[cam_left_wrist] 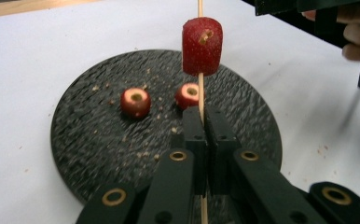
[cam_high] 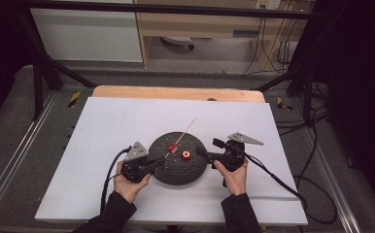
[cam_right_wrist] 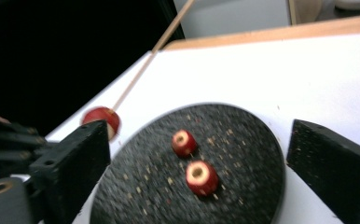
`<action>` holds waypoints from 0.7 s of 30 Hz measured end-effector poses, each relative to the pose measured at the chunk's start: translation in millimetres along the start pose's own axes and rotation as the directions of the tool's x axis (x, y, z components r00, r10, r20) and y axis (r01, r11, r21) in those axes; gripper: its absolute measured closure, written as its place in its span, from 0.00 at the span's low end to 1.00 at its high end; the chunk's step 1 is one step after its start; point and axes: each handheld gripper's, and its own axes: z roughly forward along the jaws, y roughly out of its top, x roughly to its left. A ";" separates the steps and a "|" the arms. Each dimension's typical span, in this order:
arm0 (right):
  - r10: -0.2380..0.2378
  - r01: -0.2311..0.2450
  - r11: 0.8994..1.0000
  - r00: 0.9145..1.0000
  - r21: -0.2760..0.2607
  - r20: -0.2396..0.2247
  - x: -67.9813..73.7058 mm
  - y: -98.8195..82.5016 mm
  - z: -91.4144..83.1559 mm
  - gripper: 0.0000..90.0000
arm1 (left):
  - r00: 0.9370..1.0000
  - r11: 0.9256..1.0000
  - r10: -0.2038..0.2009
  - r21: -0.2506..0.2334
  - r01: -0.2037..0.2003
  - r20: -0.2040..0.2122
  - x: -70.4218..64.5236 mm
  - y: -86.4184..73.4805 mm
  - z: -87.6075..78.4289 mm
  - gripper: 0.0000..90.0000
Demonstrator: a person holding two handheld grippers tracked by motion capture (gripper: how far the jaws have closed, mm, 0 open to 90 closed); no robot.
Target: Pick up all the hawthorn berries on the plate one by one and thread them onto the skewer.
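I have the left tool (cam_left_wrist: 201, 122) clamped shut on the wooden skewer (cam_left_wrist: 200, 95), low on its shaft, so the stick rises up and away from the jaws with one red fruit piece (cam_left_wrist: 202, 45) threaded on it above the grip. From the high view the skewer's long axis slants from my left tool (cam_high: 157, 163) up and to the right, its free tip (cam_high: 194, 118) pointing toward the far side of the surface (cam_high: 103, 126).

My right tool (cam_right_wrist: 197, 154) stands with its jaws wide apart and nothing between them. Just beyond and between those jaws lie two more cored red pieces on the dark round plate (cam_right_wrist: 243, 140): the nearer piece (cam_right_wrist: 201, 178) and the farther piece (cam_right_wrist: 184, 143), close to each other but apart, holes facing up. The plate holds those two and scattered crumbs.

I judge the right tool is nearer the loose pieces, so it should take the nearer one and bring it toward the skewer's free tip, hole lined up with the slanted stick.
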 end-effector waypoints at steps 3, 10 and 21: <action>-0.039 0.038 0.998 0.999 0.052 0.015 -2.7 0.5 -0.8 0.05 | 1.000 1.000 0.012 0.011 -0.012 -0.007 3.7 -6.4 -6.9 0.98; -0.097 0.092 0.985 0.995 0.146 0.030 -6.1 1.5 -2.5 0.03 | 1.000 1.000 0.014 0.026 -0.013 -0.014 14.3 -20.0 -25.7 0.98; -0.140 0.124 0.960 0.989 0.250 0.048 -9.4 6.7 -3.0 0.03 | 0.999 0.999 0.006 0.048 -0.004 -0.040 32.5 -40.2 -49.6 0.98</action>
